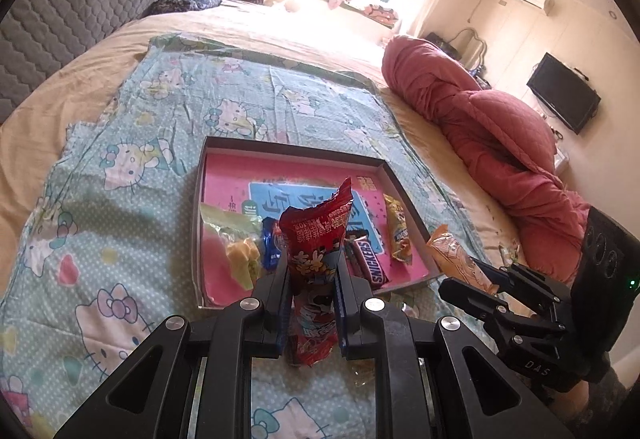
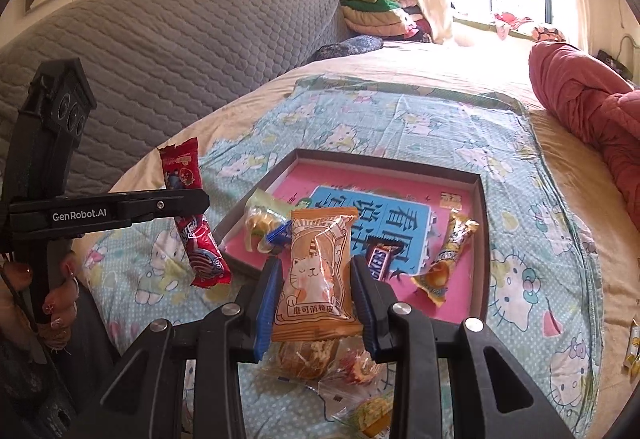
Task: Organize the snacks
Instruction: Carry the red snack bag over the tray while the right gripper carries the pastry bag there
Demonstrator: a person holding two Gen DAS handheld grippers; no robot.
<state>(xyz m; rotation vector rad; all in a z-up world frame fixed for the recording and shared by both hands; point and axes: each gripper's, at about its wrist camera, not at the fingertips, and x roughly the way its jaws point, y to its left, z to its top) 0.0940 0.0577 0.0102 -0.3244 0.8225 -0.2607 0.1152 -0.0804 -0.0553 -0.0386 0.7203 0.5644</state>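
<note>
Bed with the cartoon-cat sheet (image 2: 520, 279) is the work surface, shallow pink-floored box (image 2: 482, 223) parked mid-sheet as the snack bin, so left gripper (image 1: 312, 271) clamps the red packet (image 1: 316, 235) and right gripper (image 2: 316, 279) pinches the orange cat pouch (image 2: 320, 271), both raised near the box's front edge, likely headed in.

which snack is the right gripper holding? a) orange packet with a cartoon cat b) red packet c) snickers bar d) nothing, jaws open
a: in the right wrist view the right gripper is clamped on the orange packet with a cartoon cat, held above the tray; the red packet is in the left gripper, and the Snickers bar lies in the tray.
</note>
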